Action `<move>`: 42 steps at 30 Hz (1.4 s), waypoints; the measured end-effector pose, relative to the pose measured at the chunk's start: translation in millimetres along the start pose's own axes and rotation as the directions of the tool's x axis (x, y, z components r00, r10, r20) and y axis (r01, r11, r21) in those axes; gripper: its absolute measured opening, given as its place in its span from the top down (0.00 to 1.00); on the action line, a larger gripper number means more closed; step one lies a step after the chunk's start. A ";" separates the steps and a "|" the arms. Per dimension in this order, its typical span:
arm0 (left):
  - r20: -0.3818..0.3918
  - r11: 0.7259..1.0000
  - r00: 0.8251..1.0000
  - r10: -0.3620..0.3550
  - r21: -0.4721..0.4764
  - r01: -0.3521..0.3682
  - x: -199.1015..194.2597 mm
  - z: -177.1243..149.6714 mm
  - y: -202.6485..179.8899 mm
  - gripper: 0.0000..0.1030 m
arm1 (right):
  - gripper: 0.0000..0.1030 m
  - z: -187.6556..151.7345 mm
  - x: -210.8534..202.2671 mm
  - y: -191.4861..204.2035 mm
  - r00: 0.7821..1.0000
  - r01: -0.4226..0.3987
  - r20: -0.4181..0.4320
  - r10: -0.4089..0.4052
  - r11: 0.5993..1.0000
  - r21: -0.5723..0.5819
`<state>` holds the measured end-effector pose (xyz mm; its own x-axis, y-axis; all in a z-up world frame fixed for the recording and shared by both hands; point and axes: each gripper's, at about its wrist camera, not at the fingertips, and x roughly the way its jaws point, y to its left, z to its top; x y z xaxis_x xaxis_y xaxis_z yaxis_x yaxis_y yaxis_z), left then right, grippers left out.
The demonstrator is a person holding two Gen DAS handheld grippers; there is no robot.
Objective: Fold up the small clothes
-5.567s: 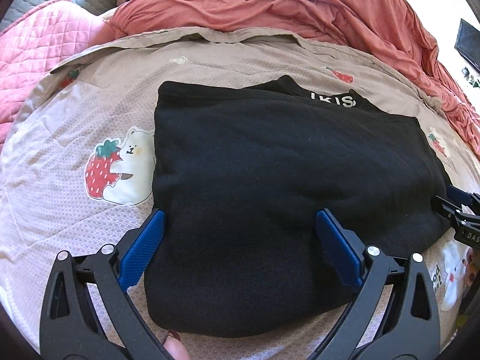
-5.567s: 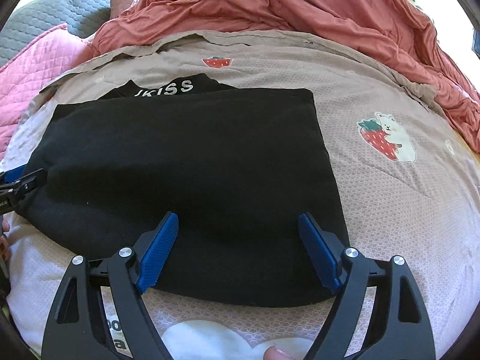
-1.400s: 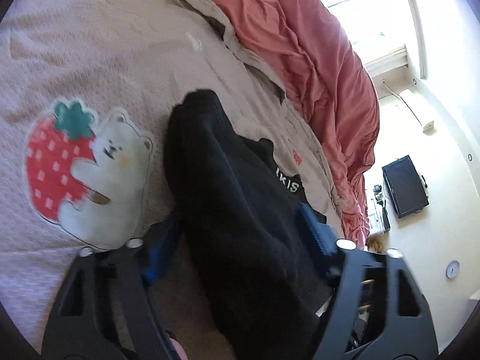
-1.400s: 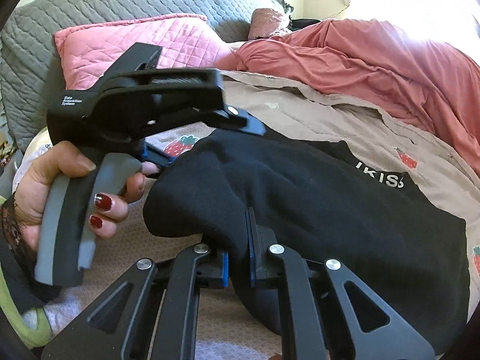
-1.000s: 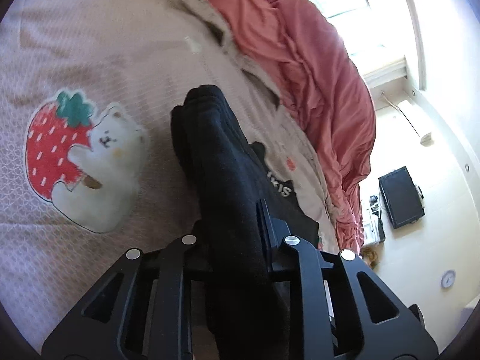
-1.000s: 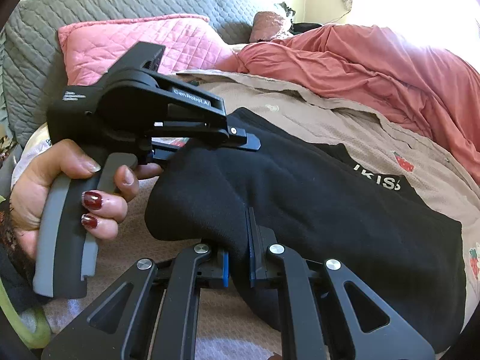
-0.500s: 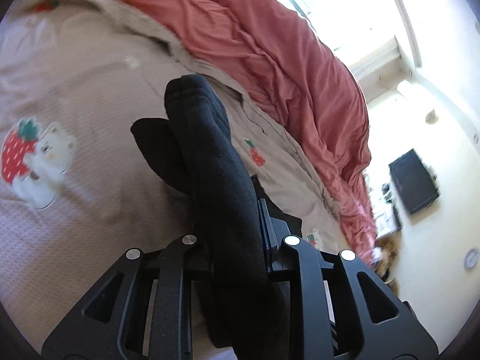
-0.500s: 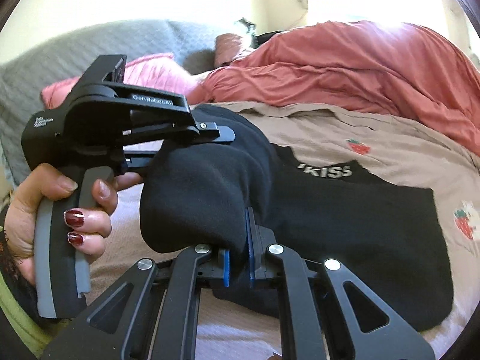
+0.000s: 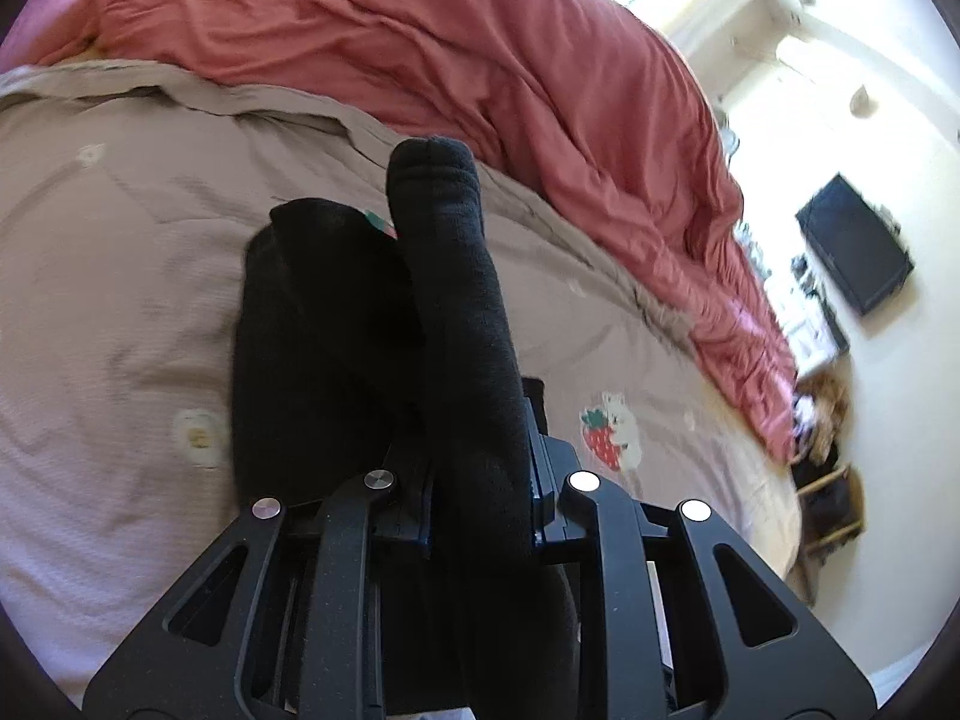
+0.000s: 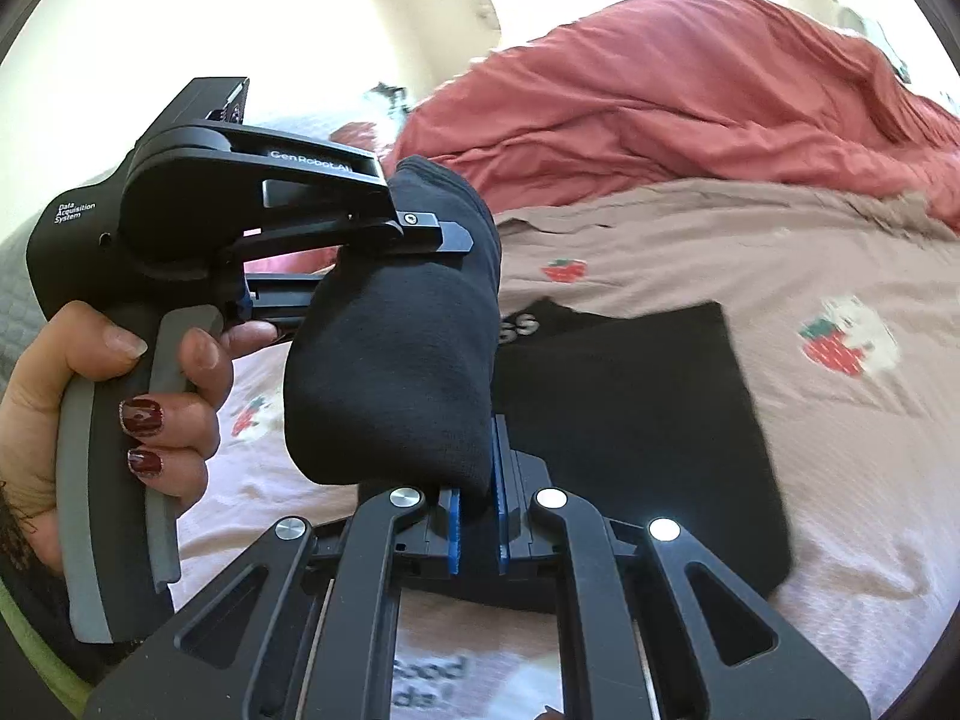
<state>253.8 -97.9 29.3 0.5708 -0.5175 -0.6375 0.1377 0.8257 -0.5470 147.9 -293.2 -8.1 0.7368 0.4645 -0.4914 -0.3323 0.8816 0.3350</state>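
A black sweater (image 10: 630, 396) with white lettering lies folded on the bed, and its left edge is lifted into a thick roll (image 10: 396, 360). My right gripper (image 10: 477, 516) is shut on the lower end of that lifted edge. A hand holds my left gripper (image 10: 414, 252), which clamps the far end of the same edge. In the left wrist view the left gripper (image 9: 480, 480) is shut on the sweater (image 9: 462, 300), whose fold stands up between the jaws. The rest of the sweater (image 9: 300, 348) lies below on the sheet.
The beige bedsheet (image 9: 120, 240) carries strawberry and bear prints (image 9: 606, 432). A salmon-red duvet (image 9: 480, 60) is heaped along the far side of the bed. Beyond the bed's right edge are a wall-mounted black screen (image 9: 852, 246) and a wooden rack (image 9: 834, 504).
Both grippers, first open over the flat sweater, shut on its left edge. They have since lifted that edge and carried it rightward over the rest, rolling as they went.
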 end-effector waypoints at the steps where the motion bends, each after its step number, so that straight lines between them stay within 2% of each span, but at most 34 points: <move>1: -0.010 1.000 1.000 0.006 0.008 -0.006 5.5 -1.7 -4.7 0.86 | 0.93 -1.1 -0.1 -5.7 1.000 0.003 -0.003 -0.003 1.000 0.017; 7: -0.086 0.997 0.996 0.038 0.067 -0.033 44.6 -11.6 -23.7 0.81 | 0.93 -9.5 2.2 -34.1 0.999 0.006 -0.041 -0.001 0.993 0.119; 9: -0.113 0.997 0.993 0.016 0.077 -0.007 50.9 -15.2 -26.9 0.69 | 0.93 -13.0 2.3 -40.6 0.998 0.014 -0.056 -0.006 0.990 0.144; 11: -0.110 0.997 0.994 -0.030 0.073 0.038 50.3 -18.8 -28.1 0.47 | 0.93 -14.5 2.1 -47.3 0.998 0.019 -0.062 -0.008 0.985 0.169; 12: -0.100 0.996 0.994 -0.039 0.078 0.047 47.4 -20.6 -27.2 0.46 | 0.93 -15.6 1.6 -51.4 0.998 0.019 -0.065 -0.007 0.983 0.184; 17: 0.015 0.997 1.000 -0.001 0.081 0.000 15.0 -31.4 -4.9 0.46 | 0.92 -23.6 -0.1 -63.3 0.995 0.027 -0.096 -0.006 0.976 0.214; 19: 0.076 0.990 0.993 0.087 0.104 -0.095 2.3 -36.3 4.6 0.46 | 0.89 -26.6 -3.2 -62.6 0.994 0.047 -0.107 -0.026 0.979 0.198; 20: 0.114 0.975 0.979 0.166 0.129 -0.181 -2.8 -40.6 9.8 0.46 | 0.89 -27.5 -4.7 -62.0 0.993 0.055 -0.111 -0.034 0.980 0.193; 22: 0.124 0.959 0.965 0.230 0.142 -0.247 -3.4 -47.6 18.3 0.46 | 0.86 -28.3 -10.4 -60.6 0.991 0.072 -0.122 -0.050 0.981 0.182; 23: 0.119 0.956 0.964 0.240 0.143 -0.256 -2.4 -50.6 22.2 0.46 | 0.84 -28.5 -13.3 -60.2 0.990 0.086 -0.128 -0.064 0.981 0.173; 24: 0.121 0.954 0.962 0.243 0.150 -0.260 -1.8 -55.8 25.9 0.46 | 0.79 -28.2 -18.7 -59.8 0.988 0.101 -0.132 -0.079 0.981 0.165; 29: 0.132 0.939 0.963 0.236 0.226 -0.261 3.0 -70.0 30.3 0.45 | 0.75 -13.0 -46.8 -64.9 0.980 0.193 -0.075 -0.187 0.977 0.092; 32: 0.133 0.946 0.970 0.206 0.228 -0.232 1.5 -72.4 37.7 0.45 | 0.71 4.6 -49.1 -70.2 0.970 0.237 -0.064 -0.233 0.969 0.075; 38: 0.120 0.960 0.982 0.147 0.223 -0.171 -4.3 -76.9 47.7 0.38 | 0.65 23.7 -34.8 -53.7 0.975 0.211 -0.077 -0.210 0.977 0.004; 40: 0.113 0.958 0.983 0.145 0.234 -0.168 -5.7 -76.5 48.1 0.35 | 0.63 26.0 -25.1 -44.3 0.978 0.179 -0.102 -0.181 0.984 -0.022; 42: 0.106 0.960 0.985 0.136 0.231 -0.157 -6.9 -75.5 49.4 0.35 | 0.62 22.8 -13.8 -39.5 0.973 0.180 -0.138 -0.186 0.982 -0.051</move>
<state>195.6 -70.5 -34.3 0.6666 -0.3736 -0.6450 0.2295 0.9262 -0.2993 164.3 -336.3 3.8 0.6976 0.2996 -0.6509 -0.2235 0.9540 0.1996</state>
